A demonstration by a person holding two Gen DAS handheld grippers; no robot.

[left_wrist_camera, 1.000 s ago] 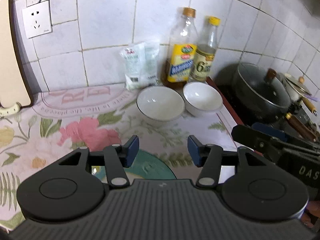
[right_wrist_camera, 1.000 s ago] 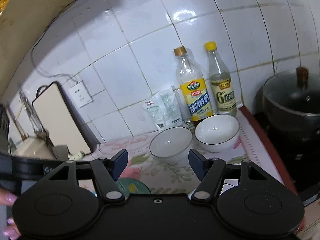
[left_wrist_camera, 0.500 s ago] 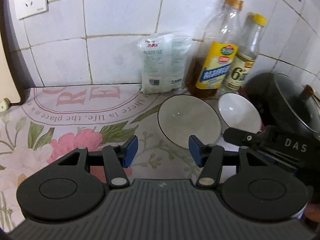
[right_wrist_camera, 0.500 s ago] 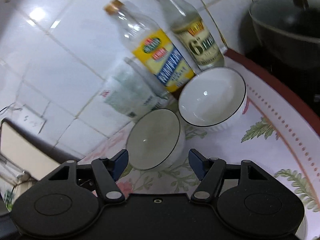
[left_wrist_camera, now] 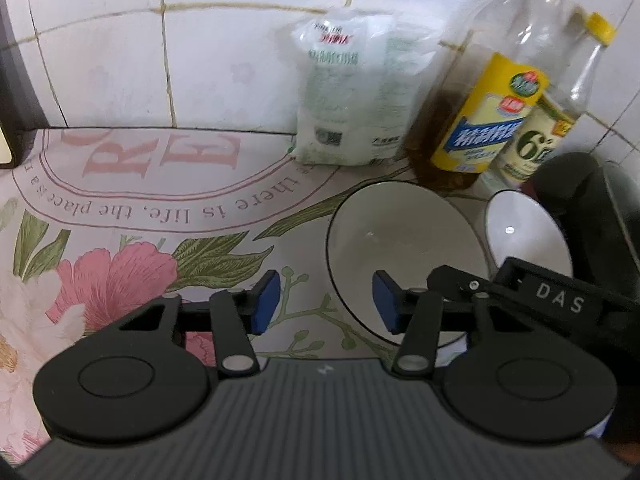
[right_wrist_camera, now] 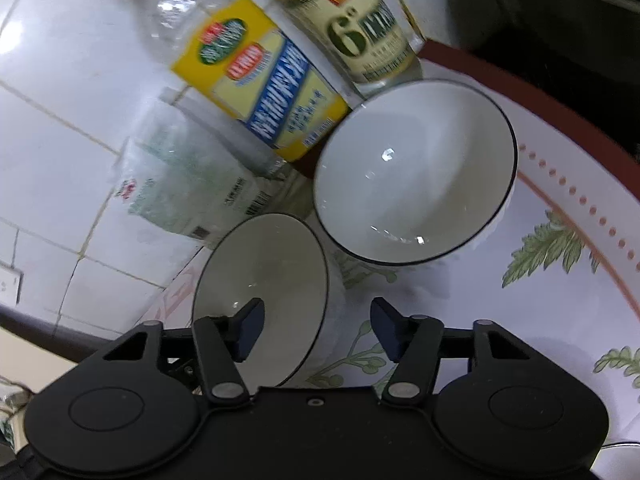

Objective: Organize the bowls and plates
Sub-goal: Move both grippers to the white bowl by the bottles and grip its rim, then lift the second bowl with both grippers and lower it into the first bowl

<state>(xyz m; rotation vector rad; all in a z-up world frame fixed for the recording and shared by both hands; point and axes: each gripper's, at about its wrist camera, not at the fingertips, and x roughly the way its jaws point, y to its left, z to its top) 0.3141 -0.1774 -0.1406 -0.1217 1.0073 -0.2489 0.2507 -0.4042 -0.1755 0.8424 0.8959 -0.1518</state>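
Observation:
Two white bowls with dark rims stand side by side on the flowered mat. The left bowl (left_wrist_camera: pixel 404 240) (right_wrist_camera: pixel 264 280) is the nearer one in both views. The right bowl (left_wrist_camera: pixel 524 232) (right_wrist_camera: pixel 416 172) stands by the bottles. My left gripper (left_wrist_camera: pixel 326 300) is open, its jaws straddling the left bowl's left rim, right pad inside the bowl. My right gripper (right_wrist_camera: pixel 316 330) is open, its jaws straddling the same bowl's right rim, left pad inside. The right gripper's body (left_wrist_camera: pixel 560 300) shows in the left wrist view over the right bowl.
Against the tiled wall stand a white bag (left_wrist_camera: pixel 352 92) (right_wrist_camera: pixel 184 184), a yellow-labelled oil bottle (left_wrist_camera: pixel 488 120) (right_wrist_camera: pixel 260 76) and a smaller bottle marked 6 (left_wrist_camera: pixel 536 144) (right_wrist_camera: pixel 360 28). A dark pot (right_wrist_camera: pixel 560 8) sits at the right beyond the mat's red edge (right_wrist_camera: pixel 520 92).
Both grippers have moved forward and down to the bowls. The right gripper has tilted and closed in on the left bowl's rim. Both stay open.

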